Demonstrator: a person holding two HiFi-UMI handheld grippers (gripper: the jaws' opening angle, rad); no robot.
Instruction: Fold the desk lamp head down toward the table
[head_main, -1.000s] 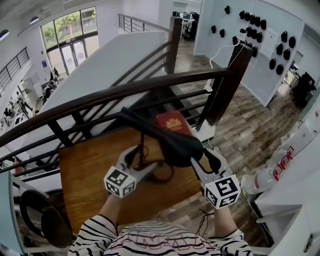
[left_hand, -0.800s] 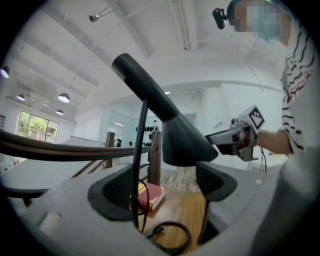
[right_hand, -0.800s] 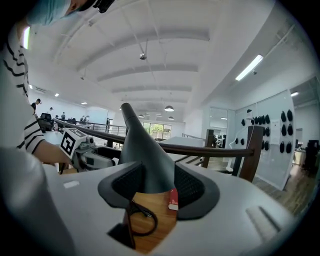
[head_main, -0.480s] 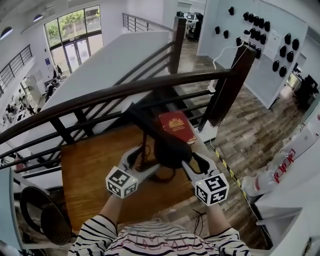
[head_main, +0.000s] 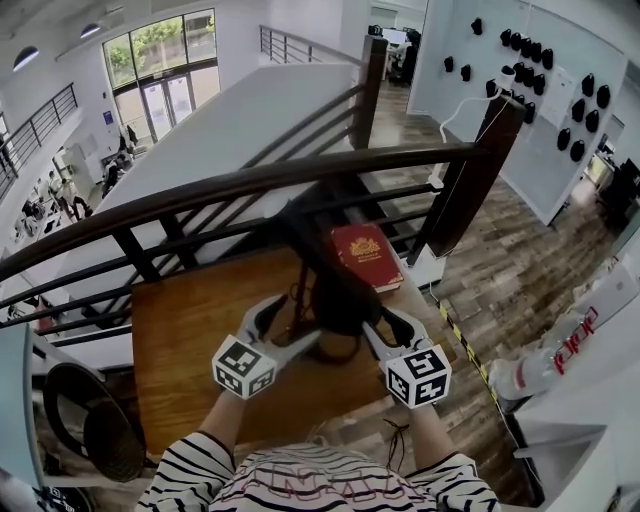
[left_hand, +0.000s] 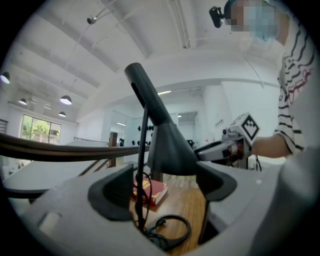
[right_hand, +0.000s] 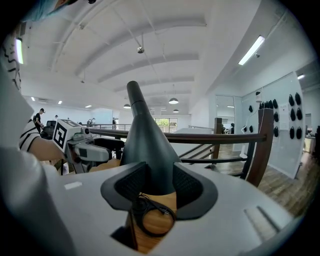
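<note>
A black desk lamp stands on the wooden table (head_main: 190, 330). Its cone head (head_main: 340, 300) hangs low over the coiled cord (head_main: 335, 348), and its arm (head_main: 300, 235) slopes up to the left. My right gripper (head_main: 385, 322) is at the head's right side. In the right gripper view the jaws (right_hand: 160, 182) are closing with the cone (right_hand: 147, 145) between them, and both pads touch it. My left gripper (head_main: 275, 320) is open around the thin stem (left_hand: 142, 150), which stands near the left pad (left_hand: 117, 192). The right pad stays well apart from it.
A red book (head_main: 368, 255) lies on the table behind the lamp. A dark wooden railing (head_main: 250, 185) with a post (head_main: 470, 170) borders the table's far side. A black chair (head_main: 90, 430) sits at the lower left. Wood floor lies to the right.
The lamp head has come down and to the left, toward the table, and my right gripper went with it. The left gripper has stayed in place.
</note>
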